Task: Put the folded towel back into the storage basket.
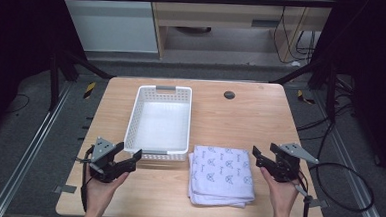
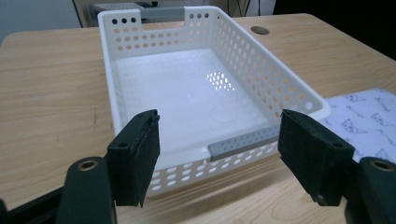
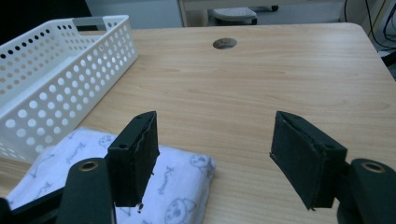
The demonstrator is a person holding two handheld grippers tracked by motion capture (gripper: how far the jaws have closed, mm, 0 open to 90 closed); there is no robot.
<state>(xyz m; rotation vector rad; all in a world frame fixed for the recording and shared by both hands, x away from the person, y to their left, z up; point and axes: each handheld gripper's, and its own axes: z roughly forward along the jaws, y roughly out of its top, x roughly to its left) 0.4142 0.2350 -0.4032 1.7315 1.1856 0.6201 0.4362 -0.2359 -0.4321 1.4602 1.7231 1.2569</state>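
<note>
Bare tabletop (image 1: 230, 115) flanks basket (image 1: 136, 116) and folded cloth (image 1: 222, 175); both grippers' fingers spread, released.

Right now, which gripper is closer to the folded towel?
The right gripper. It hovers just beside the towel, at its right edge, while the left gripper sits farther off, in front of the white basket.

Overhead view; two low views sharing basket (image 2: 299, 88)

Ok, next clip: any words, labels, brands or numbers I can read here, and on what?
Folded cloth: small script beside the printed cartoon faces, too blurred to read.
White basket: no text.
Table: no text.
Left gripper and right gripper: no markings to read.
</note>
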